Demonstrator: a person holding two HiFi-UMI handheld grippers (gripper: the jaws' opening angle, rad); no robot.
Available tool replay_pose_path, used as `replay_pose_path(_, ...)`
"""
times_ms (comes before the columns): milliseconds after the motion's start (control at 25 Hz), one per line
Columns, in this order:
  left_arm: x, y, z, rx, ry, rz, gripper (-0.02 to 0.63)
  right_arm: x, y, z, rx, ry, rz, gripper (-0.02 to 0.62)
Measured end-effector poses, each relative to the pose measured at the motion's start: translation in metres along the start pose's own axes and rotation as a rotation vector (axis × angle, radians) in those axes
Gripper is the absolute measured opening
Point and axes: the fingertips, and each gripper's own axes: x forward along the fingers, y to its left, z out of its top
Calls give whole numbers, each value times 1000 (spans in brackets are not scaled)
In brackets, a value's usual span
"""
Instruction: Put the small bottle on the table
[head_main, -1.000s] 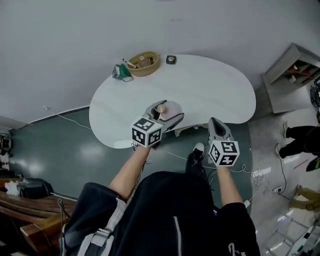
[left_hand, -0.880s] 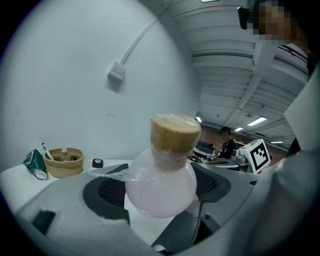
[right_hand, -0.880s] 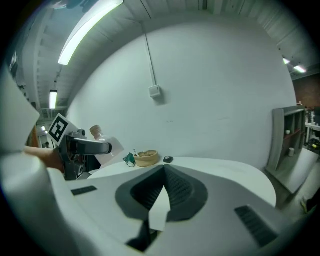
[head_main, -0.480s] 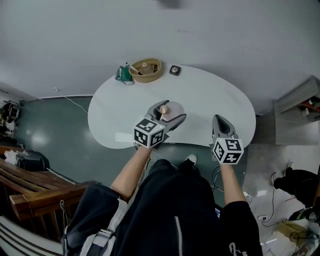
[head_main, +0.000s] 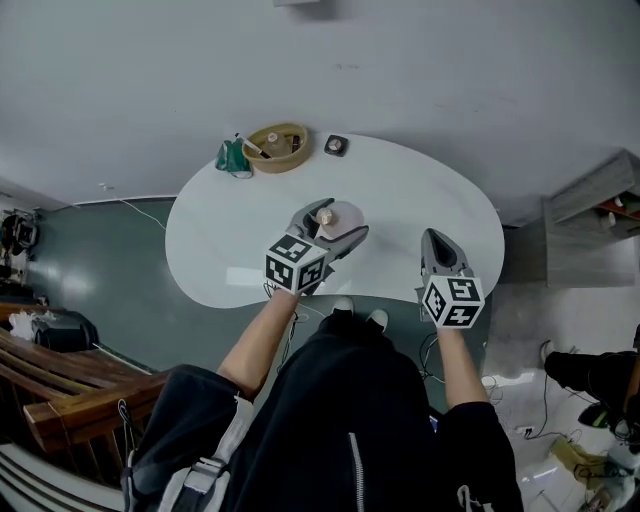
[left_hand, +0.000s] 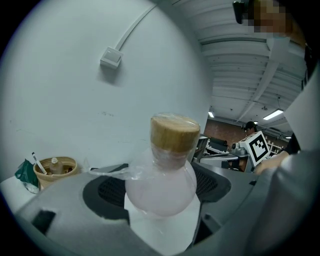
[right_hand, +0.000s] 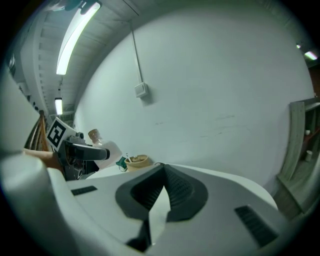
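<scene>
A small round pink bottle (left_hand: 160, 192) with a cork stopper (left_hand: 175, 132) and clear wrap round its neck sits between the jaws of my left gripper (head_main: 336, 224), which is shut on it. In the head view the bottle (head_main: 340, 213) hangs above the near middle of the white table (head_main: 430, 185). My right gripper (head_main: 433, 240) hovers over the table's near right edge, its jaws closed together with nothing between them. From the right gripper view (right_hand: 159, 195) the bottle (right_hand: 109, 150) shows at the left, held upright and slightly tilted.
A woven basket (head_main: 275, 146) with small items stands at the table's far left edge, a green packet (head_main: 232, 158) beside it and a small dark square object (head_main: 337, 145) to its right. A grey shelf unit (head_main: 590, 225) stands at the right. Cables lie on the floor.
The head view has shifted, so the table sits a little more to the left. Both grippers and the bottle keep their places relative to each other.
</scene>
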Motion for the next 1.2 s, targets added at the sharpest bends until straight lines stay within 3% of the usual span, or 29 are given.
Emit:
replay_pose_path(320, 33, 0, -13, 37, 47, -70, 391, 3, -20, -15, 28, 39, -68, -9)
replay_pose_path(720, 65, -5, -103, 114, 219, -142, 391, -19, -39, -73, 97, 134, -168, -9)
replay_pose_path(1200, 150, -26, -145, 220, 307, -255, 391, -49, -66, -93, 156, 161, -279, -9)
